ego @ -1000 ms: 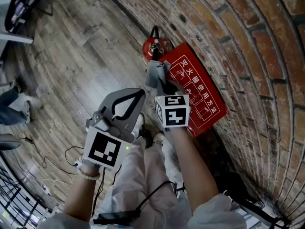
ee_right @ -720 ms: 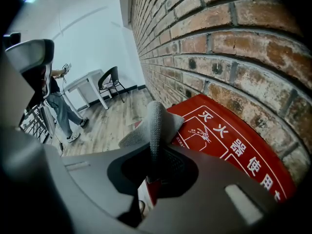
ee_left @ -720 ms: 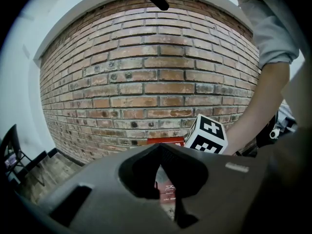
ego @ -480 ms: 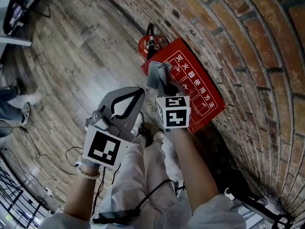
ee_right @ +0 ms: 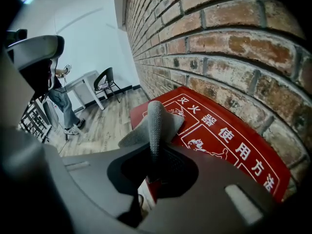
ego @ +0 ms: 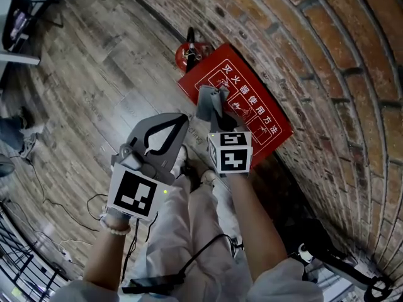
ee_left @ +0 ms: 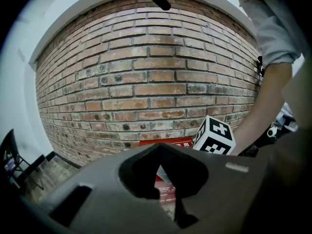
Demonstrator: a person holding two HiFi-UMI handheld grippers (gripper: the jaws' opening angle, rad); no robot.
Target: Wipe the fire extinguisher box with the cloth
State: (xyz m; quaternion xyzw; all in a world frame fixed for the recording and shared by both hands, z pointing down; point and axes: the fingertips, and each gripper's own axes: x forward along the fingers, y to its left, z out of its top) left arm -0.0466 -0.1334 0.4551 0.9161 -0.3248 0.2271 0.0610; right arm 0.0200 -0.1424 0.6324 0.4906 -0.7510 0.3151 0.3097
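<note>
A red fire extinguisher box (ego: 249,109) with white print stands on the floor against the brick wall; the right gripper view shows its top (ee_right: 229,135). My right gripper (ego: 217,109) is shut on a grey cloth (ego: 209,100), whose bunched end (ee_right: 155,123) rests over the box's near left part. My left gripper (ego: 165,129) hangs left of it, above the floor, jaws together with nothing between them; the box (ee_left: 165,143) shows beyond them.
A red fire extinguisher (ego: 187,52) stands just left of the box by the brick wall (ego: 327,61). Wooden floor (ego: 94,74) spreads to the left, with cables (ego: 56,222) low left. A black chair (ee_right: 105,79) and a person (ee_right: 61,101) are further off.
The view has shifted so the box and extinguisher sit further up and left. My right gripper with the cloth has slid slightly along the box's top; the left gripper has kept its place.
</note>
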